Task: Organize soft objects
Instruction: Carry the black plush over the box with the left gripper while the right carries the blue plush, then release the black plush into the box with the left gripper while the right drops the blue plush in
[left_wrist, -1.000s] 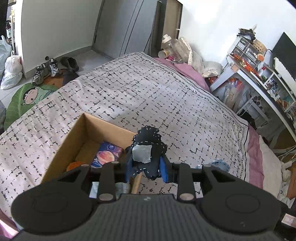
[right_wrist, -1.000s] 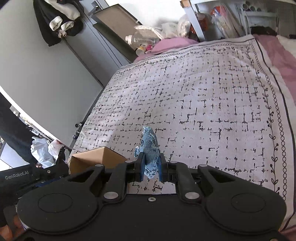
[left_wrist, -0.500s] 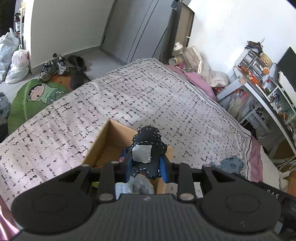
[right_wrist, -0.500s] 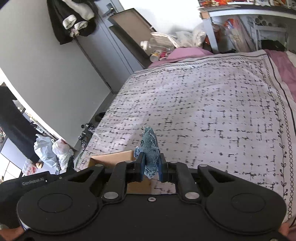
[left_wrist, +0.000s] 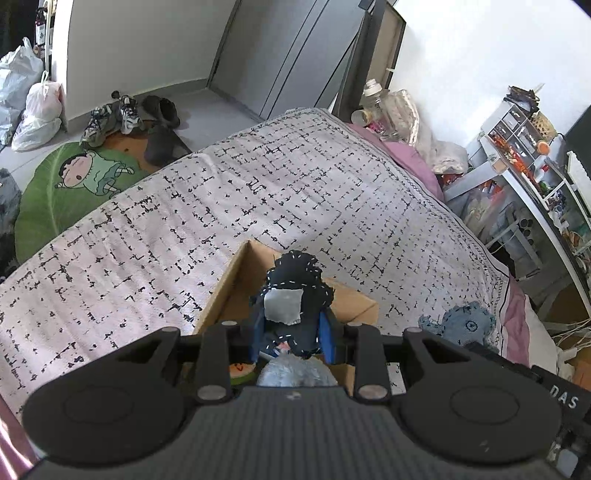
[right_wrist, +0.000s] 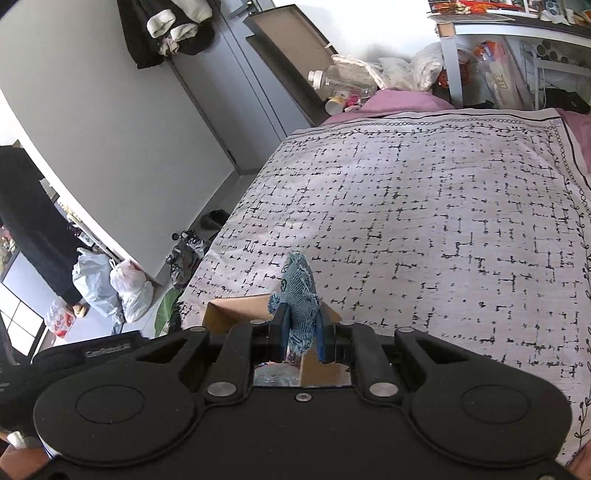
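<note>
My left gripper (left_wrist: 293, 338) is shut on a dark navy felt toy (left_wrist: 295, 295) with white stitching and a grey patch, held above an open cardboard box (left_wrist: 229, 284) on the bed. Inside the box a grey soft item (left_wrist: 295, 373) and an orange-and-green item (left_wrist: 242, 369) show under the fingers. My right gripper (right_wrist: 301, 338) is shut on a light blue denim toy (right_wrist: 299, 295), held over the box (right_wrist: 229, 312). The denim toy also shows in the left wrist view (left_wrist: 465, 325), to the right of the box.
The bed (left_wrist: 258, 192) has a white cover with black dashes. Shoes (left_wrist: 110, 118) and a green cartoon rug (left_wrist: 74, 184) lie on the floor at left. A cluttered shelf (left_wrist: 535, 155) stands at right. Plastic bags (right_wrist: 118, 284) sit on the floor.
Both grippers have risen and drawn back over the box with their toys still held. The box now sits lower and closer under the fingers in both views.
</note>
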